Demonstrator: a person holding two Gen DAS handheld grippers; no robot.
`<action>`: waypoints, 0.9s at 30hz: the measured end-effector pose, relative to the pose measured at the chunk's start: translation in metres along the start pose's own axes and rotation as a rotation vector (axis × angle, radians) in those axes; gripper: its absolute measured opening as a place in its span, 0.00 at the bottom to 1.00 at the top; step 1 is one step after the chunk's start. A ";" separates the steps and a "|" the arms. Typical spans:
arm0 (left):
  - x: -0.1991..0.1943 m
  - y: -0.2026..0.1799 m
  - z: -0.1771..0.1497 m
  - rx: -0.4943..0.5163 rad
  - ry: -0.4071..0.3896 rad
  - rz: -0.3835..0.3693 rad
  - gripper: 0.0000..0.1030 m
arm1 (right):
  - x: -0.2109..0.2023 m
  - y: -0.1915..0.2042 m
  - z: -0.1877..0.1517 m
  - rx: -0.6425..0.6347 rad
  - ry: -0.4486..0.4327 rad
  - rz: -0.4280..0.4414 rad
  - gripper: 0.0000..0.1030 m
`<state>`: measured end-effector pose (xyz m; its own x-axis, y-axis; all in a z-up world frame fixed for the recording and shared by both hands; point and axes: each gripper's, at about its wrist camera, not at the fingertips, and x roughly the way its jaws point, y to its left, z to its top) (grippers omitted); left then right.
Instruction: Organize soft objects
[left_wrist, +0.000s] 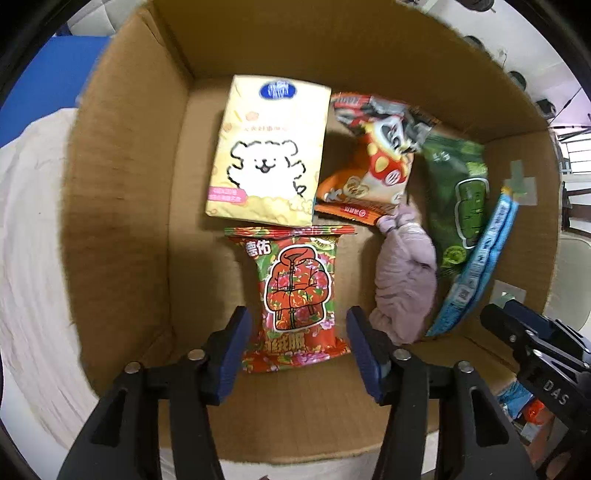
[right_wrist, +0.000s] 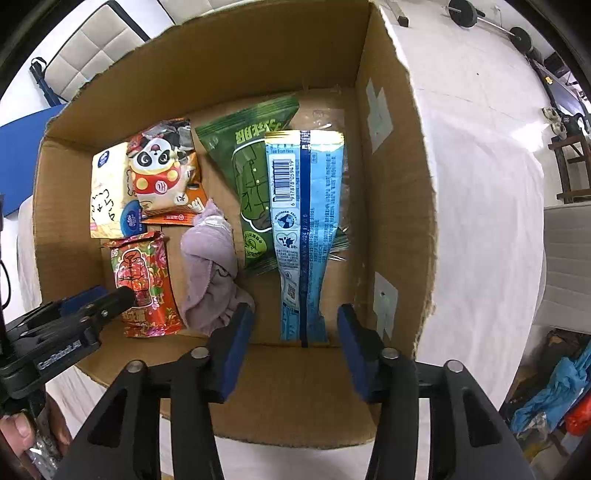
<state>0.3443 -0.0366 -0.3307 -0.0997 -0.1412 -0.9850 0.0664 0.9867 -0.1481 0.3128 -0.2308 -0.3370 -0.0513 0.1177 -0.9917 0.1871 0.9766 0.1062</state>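
A cardboard box (left_wrist: 122, 184) (right_wrist: 391, 206) holds several soft packs. A red jacket-print packet (left_wrist: 299, 291) (right_wrist: 142, 280) lies at the near left, with a yellow tissue pack (left_wrist: 269, 151) (right_wrist: 107, 192) behind it. A panda snack bag (left_wrist: 373, 155) (right_wrist: 162, 170), a lilac cloth (left_wrist: 402, 273) (right_wrist: 210, 273), a green packet (left_wrist: 461, 199) (right_wrist: 255, 177) and a blue wrapper (left_wrist: 476, 258) (right_wrist: 306, 229) lie further right. My left gripper (left_wrist: 299, 354) is open, its fingers either side of the red packet. My right gripper (right_wrist: 293, 350) is open over the blue wrapper's near end.
The box stands on a white cloth-covered surface (right_wrist: 480, 184) (left_wrist: 29, 240). The right gripper's body (left_wrist: 535, 343) shows at the box's right edge in the left wrist view. The left gripper's body (right_wrist: 59, 332) shows at the lower left in the right wrist view. Blue board (left_wrist: 55, 74) behind.
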 end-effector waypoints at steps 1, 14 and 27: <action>-0.005 0.000 -0.002 0.001 -0.015 0.005 0.52 | -0.002 0.000 -0.001 -0.003 -0.003 -0.003 0.50; -0.060 0.000 -0.021 0.009 -0.253 0.051 1.00 | -0.005 0.022 -0.021 -0.049 -0.030 -0.033 1.00; -0.078 0.009 -0.043 -0.001 -0.307 0.122 1.00 | -0.026 0.020 -0.037 -0.029 -0.104 -0.056 1.00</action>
<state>0.3096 -0.0129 -0.2510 0.2129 -0.0395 -0.9763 0.0586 0.9979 -0.0276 0.2813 -0.2076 -0.3067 0.0412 0.0446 -0.9982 0.1581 0.9861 0.0506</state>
